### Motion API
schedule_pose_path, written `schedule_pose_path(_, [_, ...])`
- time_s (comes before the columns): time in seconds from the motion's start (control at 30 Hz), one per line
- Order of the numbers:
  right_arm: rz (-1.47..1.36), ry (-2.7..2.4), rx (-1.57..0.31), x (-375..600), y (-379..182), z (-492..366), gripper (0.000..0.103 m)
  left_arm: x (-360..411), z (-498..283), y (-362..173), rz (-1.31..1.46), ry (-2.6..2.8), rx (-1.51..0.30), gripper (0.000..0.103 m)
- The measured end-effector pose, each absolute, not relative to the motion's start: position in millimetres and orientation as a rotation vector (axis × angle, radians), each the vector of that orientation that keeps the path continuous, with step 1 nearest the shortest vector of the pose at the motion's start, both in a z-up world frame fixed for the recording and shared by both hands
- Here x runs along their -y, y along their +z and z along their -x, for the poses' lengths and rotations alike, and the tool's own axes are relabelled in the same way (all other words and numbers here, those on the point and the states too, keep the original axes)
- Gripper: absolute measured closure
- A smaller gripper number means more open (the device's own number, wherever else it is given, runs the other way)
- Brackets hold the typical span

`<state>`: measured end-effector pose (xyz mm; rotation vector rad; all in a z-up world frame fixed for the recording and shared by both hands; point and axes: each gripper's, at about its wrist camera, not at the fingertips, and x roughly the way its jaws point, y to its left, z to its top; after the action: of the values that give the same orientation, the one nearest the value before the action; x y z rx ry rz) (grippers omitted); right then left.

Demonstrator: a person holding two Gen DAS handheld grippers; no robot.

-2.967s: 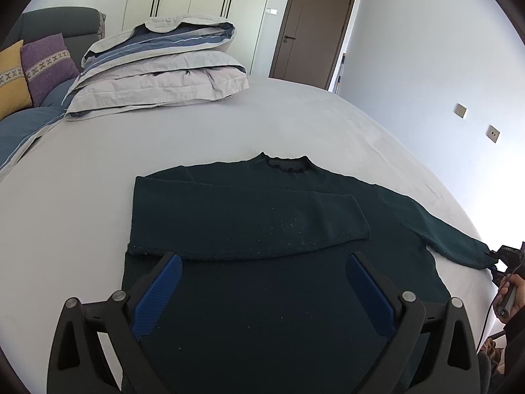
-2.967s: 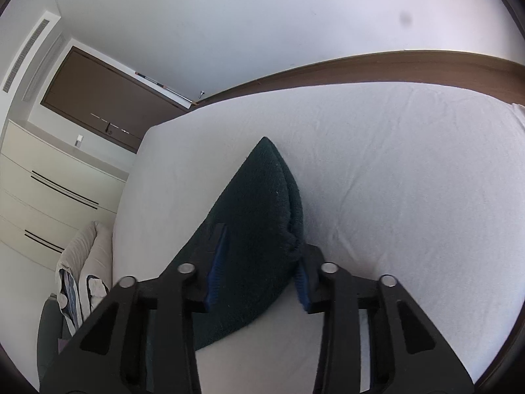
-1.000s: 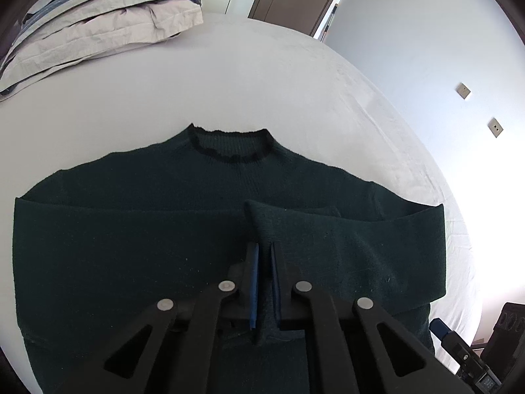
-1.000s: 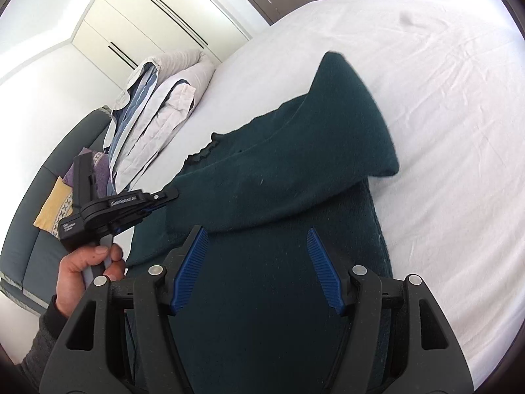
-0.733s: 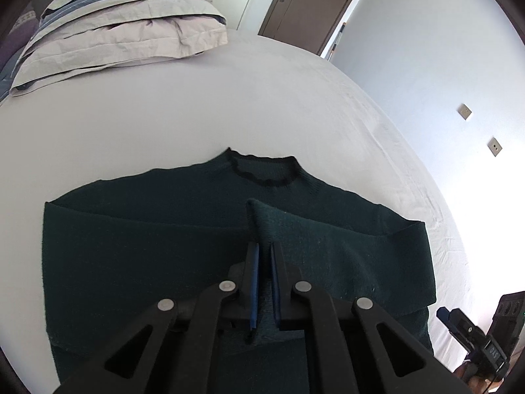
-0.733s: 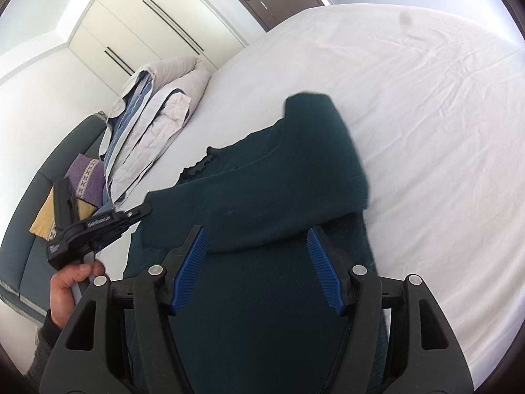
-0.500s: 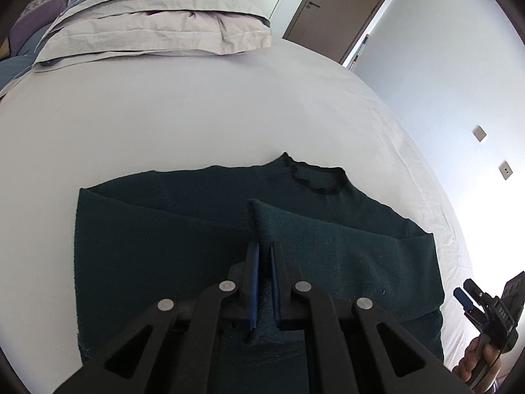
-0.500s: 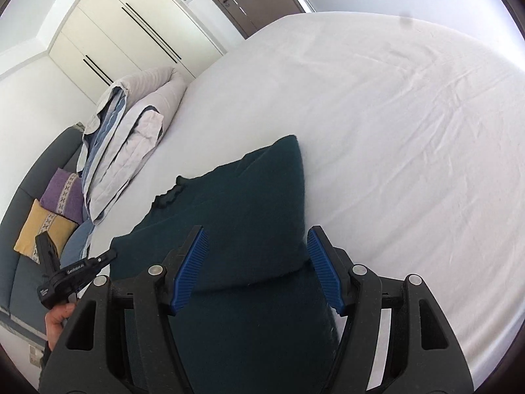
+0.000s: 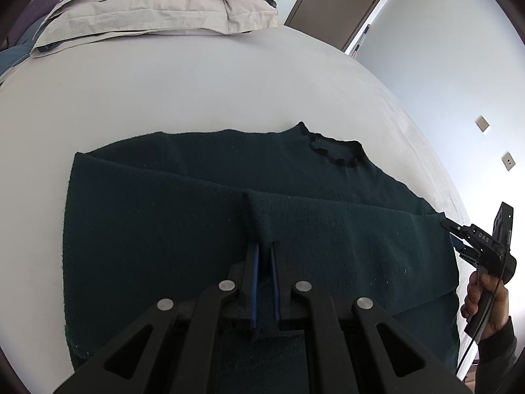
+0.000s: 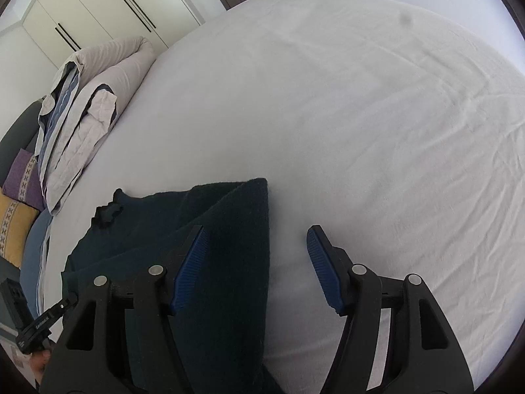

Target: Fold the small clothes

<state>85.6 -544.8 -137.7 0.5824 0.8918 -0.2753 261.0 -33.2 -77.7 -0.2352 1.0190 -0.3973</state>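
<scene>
L gripper (image 9: 264, 256) pinched near-closed; R gripper (image 10: 256, 262) jaws wide apart (R hand (image 9: 487, 298) on handle).

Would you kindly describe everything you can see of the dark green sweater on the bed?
The dark green sweater is a soft knit with a darker scalloped collar. It lies flat on the white bed sheet, both sleeves folded across its front. The left gripper is shut on the cuff of the right sleeve near the middle of the chest. The right gripper hovers open over the sweater's right folded edge, holding nothing.
</scene>
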Motion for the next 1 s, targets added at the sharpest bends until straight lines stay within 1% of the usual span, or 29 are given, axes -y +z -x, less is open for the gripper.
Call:
schedule_pose_path(0.03, [-0.563,-0.273,-0.918,545,-139,-91,0.086,32,-260,-78,0.237,-0.398,-1.018,0.095])
schedule_pose_path(0.07, [-0.538,-0.280,-0.948,543,-141,-97,0.093,32,-259,-78,0.240,-0.399,-1.018,0.095])
schedule_pose_path(0.17, [-0.474,-0.285,-0.978,538,-140,-106,0.097,32,-254,-76,0.249,-0.399,-1.016,0.095])
schedule_pose_path(0.37, [-0.471,-0.308,-0.983,553,-131,-118,0.099,38,-248,-76,0.250,-0.400,-1.018,0.095])
schedule_pose_path(0.47, [-0.417,-0.369,-1.007,564,-135,-121,0.103,37,-250,-83,0.252,-0.383,-1.025,0.095])
schedule_pose_path(0.57, [-0.494,-0.387,-0.989,582,-136,-106,0.103,32,-252,-86,0.284,-0.389,-1.032,0.095])
schedule_pose_path(0.63, [-0.560,-0.311,-0.920,582,-123,-86,0.099,33,-251,-86,0.269,-0.396,-1.026,0.095])
schedule_pose_path(0.7, [-0.567,-0.271,-0.891,574,-111,-66,0.086,33,-251,-87,0.267,-0.395,-1.025,0.095])
schedule_pose_path(0.73, [-0.570,-0.247,-0.886,569,-107,-56,0.070,33,-251,-87,0.272,-0.393,-1.027,0.095])
schedule_pose_path(0.77, [-0.578,-0.227,-0.880,565,-105,-46,0.048,34,-251,-88,0.271,-0.391,-1.027,0.095])
schedule_pose_path(0.8, [-0.589,-0.218,-0.870,560,-103,-36,0.043,35,-252,-88,0.267,-0.390,-1.027,0.094])
schedule_pose_path(0.97, [-0.569,-0.161,-0.976,528,-118,-13,0.042,39,-252,-89,0.243,-0.385,-1.035,0.094])
schedule_pose_path(1.0, [-0.543,-0.155,-1.001,521,-123,-13,0.045,39,-253,-89,0.241,-0.384,-1.035,0.094])
